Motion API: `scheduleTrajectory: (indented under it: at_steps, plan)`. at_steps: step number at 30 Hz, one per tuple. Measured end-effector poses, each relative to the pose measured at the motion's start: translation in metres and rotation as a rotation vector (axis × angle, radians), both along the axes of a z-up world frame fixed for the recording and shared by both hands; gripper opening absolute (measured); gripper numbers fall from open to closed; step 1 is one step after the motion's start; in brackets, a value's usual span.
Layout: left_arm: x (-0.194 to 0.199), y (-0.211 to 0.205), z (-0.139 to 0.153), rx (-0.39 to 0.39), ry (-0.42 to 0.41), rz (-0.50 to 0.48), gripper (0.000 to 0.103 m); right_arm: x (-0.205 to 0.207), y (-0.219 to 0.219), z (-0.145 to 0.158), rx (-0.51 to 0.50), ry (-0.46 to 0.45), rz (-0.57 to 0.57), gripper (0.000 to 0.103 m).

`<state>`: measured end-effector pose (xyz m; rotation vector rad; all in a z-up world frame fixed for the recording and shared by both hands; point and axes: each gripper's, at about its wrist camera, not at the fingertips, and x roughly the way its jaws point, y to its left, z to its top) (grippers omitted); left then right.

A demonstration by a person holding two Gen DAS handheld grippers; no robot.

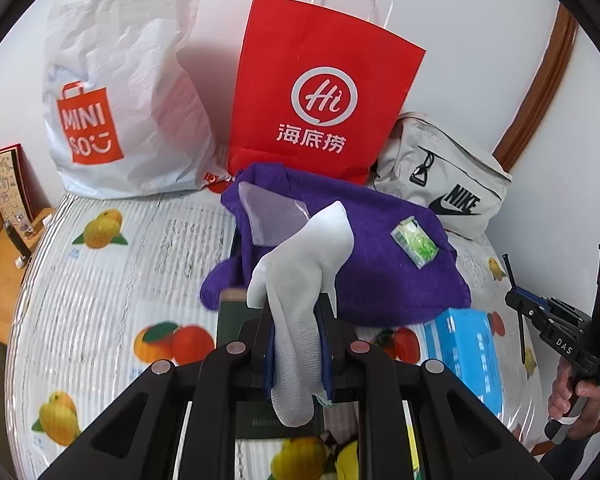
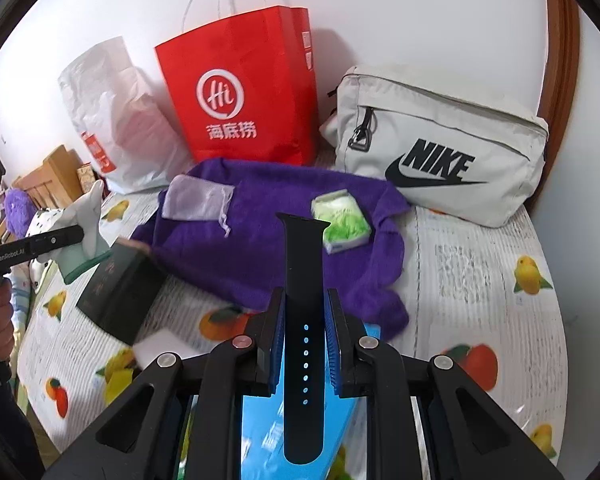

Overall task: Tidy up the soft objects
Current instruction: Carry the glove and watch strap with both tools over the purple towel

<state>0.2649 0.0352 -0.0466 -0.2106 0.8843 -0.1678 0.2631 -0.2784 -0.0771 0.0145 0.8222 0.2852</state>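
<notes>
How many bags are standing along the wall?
3: a white plastic bag on the left, a red paper bag in the middle, a pale Nike pouch on the right. More may be hidden behind.

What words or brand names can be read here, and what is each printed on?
"MINI SO": white plastic bag.
"Hi" and "海底捞": red paper bag.
"NIKE": grey pouch.
"DAS": right gripper.
"GenRobot.AI": left gripper.
Print on the blue box, dark box and green packet: too blurred.

Blue box (image 2: 268, 436) mostly hidden behind claw; dark box (image 2: 118, 292) motion-blurred, label unreadable.
</notes>
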Motion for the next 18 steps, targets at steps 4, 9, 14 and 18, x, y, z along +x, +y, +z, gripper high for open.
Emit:
scheduleTrajectory:
  at_steps: [4, 9, 14, 18]
  plan:
    - [0.019, -0.003, -0.001, -0.008, 0.007, -0.008, 0.017, 0.025, 0.002, 0.000, -0.001, 0.002, -0.006, 0.018]
    - [0.046, -0.009, -0.006, 0.000, 0.019, -0.020, 0.017, 0.058, 0.006, -0.005, -0.005, 0.009, 0.001, 0.018]
    - [0.071, -0.013, -0.015, -0.002, 0.038, -0.032, 0.017, 0.093, 0.006, -0.015, -0.012, 0.024, -0.002, 0.018]
    - [0.091, -0.016, -0.025, -0.004, 0.064, -0.033, 0.017, 0.118, 0.006, -0.026, -0.029, 0.043, -0.007, 0.018]
